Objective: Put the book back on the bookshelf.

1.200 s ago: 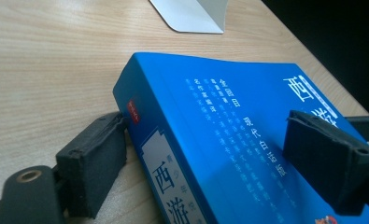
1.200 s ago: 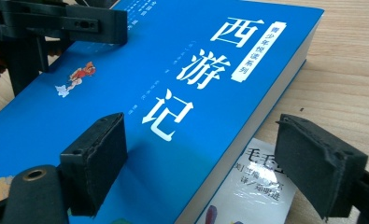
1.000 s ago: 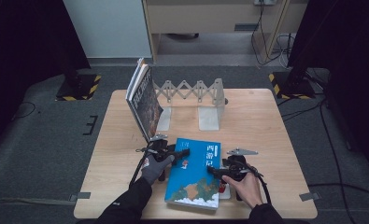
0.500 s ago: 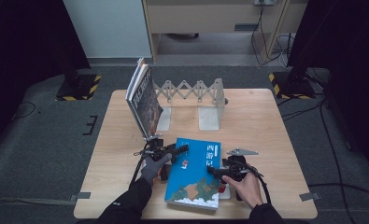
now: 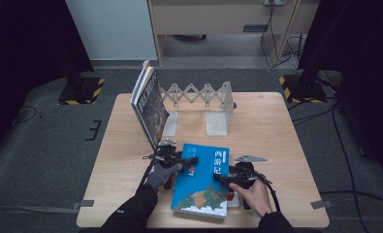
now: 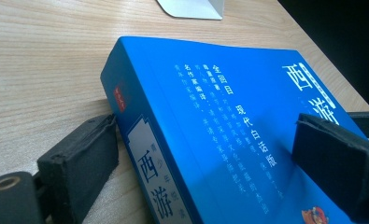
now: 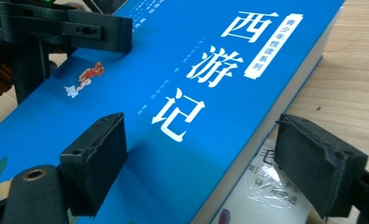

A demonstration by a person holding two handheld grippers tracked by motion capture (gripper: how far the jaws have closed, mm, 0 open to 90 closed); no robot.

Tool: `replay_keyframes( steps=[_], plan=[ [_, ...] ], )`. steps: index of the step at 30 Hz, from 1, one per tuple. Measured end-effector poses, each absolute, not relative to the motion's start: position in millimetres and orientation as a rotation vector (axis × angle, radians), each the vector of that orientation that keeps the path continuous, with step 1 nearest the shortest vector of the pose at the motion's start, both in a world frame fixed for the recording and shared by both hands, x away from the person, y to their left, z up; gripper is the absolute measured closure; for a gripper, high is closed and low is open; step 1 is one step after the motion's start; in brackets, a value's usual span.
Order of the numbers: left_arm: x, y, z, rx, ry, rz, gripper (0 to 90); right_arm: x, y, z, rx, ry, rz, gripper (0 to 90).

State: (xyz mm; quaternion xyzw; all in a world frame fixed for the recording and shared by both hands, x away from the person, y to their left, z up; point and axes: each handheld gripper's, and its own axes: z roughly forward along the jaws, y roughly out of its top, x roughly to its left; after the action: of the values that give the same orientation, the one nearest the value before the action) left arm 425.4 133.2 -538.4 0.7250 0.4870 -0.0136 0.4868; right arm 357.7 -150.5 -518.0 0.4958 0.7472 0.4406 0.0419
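Note:
A blue book [image 5: 203, 179] with white Chinese title lettering lies flat near the table's front edge, its right side resting on a white book [image 5: 232, 200]. My left gripper [image 5: 189, 162] straddles the spine edge. In the left gripper view [image 6: 205, 158], one pad sits on the table beside the spine and the other hovers over the blue book's cover [image 6: 229, 116]. Its jaws have just been opening, with the spine between them. My right gripper [image 5: 220, 178] holds the opposite page edge. In the right gripper view [image 7: 201, 163], one pad is on the blue book's cover [image 7: 173, 93] and one low at the page edge.
An expanding metal book rack [image 5: 199, 94] stands at the back of the wooden table [image 5: 276, 126]. Two or three books [image 5: 148, 104] lean upright at its left end. The white book [image 7: 261, 186] pokes out under the blue one. The left gripper [image 7: 65, 28] shows across the cover.

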Motion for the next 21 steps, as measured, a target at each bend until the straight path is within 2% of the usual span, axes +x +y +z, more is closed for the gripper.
replay_keyframes(
  steps=[11,21],
  plan=[
    [428.5,130.3,-541.6,1.726,1.174,-0.045,6.7,358.4,-151.9,-522.2,1.573,2.267,1.382,16.2],
    [420.1,130.9,-534.5,1.799,1.194,-0.076,8.1,357.1,-150.9,-522.4,1.584,2.252,1.386,16.2]
  ],
)
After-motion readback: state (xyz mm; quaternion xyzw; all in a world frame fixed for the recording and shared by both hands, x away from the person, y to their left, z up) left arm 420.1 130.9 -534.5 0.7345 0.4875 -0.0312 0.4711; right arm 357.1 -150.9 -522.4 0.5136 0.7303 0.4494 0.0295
